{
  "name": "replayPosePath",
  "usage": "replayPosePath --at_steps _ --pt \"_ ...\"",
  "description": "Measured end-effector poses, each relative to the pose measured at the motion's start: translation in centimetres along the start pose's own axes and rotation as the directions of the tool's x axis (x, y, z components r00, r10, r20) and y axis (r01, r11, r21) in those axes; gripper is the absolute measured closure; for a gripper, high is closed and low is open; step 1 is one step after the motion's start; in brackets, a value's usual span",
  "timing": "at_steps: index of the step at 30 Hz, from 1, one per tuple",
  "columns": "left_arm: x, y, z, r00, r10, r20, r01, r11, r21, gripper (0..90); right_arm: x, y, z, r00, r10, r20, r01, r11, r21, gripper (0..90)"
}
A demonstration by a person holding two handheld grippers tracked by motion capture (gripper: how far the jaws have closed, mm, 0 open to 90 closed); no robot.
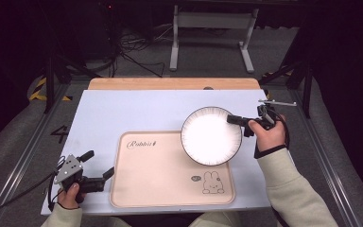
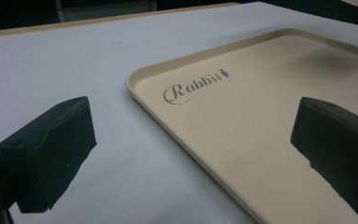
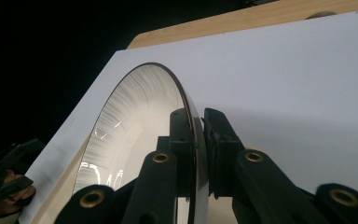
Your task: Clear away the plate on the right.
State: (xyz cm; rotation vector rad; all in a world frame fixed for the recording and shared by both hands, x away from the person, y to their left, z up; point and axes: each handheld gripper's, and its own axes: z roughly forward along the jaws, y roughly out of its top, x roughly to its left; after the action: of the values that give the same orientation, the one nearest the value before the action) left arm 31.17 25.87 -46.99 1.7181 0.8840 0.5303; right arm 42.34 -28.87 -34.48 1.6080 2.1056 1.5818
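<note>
A white plate [image 1: 211, 136] with a dark rim hovers over the tray's far right corner. My right gripper [image 1: 237, 120] is shut on its right rim. In the right gripper view the plate [image 3: 135, 121] stands edge-on, its rim clamped between the two black jaws of the right gripper [image 3: 198, 130]. The beige tray [image 1: 160, 175] with "Rabbit" lettering and a rabbit drawing lies flat on the table. My left gripper [image 1: 98, 164] rests open at the tray's near left edge. In the left gripper view the left gripper [image 2: 186, 140] has its jaws wide apart over the tray [image 2: 242, 121] rim.
The white tabletop [image 1: 123, 109] has a wooden strip [image 1: 170, 83] along its far edge. A thin metal bar [image 1: 278, 102] lies at the table's far right. Cables and a stand's legs [image 1: 212, 42] sit on the floor beyond.
</note>
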Motion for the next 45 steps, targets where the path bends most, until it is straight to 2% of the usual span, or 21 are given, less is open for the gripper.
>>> replayPosePath --at_steps 14,24,31,36,45 --pt "0.0 0.0 0.0 1.0000 -0.002 -0.002 0.002 1.0000 -0.003 0.4 2.1 -0.8 2.0 0.9971 -0.013 -0.075 0.016 0.999 0.035 82.3" --pt "0.0 0.0 0.0 1.0000 -0.003 -0.002 0.003 1.0000 -0.004 0.3 2.9 -1.4 3.5 0.9940 -0.009 -0.109 0.015 0.998 0.056 82.2" --pt "0.0 0.0 0.0 1.0000 -0.003 -0.001 0.003 1.0000 -0.004 0.3 3.4 -2.5 4.9 0.9917 0.004 -0.129 0.004 0.998 0.066 81.9" --pt "0.0 0.0 -0.1 1.0000 0.001 0.000 -0.001 1.0000 -0.002 0.4 3.7 -3.5 6.1 0.9867 0.029 -0.160 -0.016 0.996 0.084 81.9" --pt "0.0 0.0 -0.1 1.0000 0.003 0.003 -0.003 1.0000 -0.003 0.4 4.0 -5.0 7.9 0.9823 0.060 -0.177 -0.039 0.992 0.119 81.7"
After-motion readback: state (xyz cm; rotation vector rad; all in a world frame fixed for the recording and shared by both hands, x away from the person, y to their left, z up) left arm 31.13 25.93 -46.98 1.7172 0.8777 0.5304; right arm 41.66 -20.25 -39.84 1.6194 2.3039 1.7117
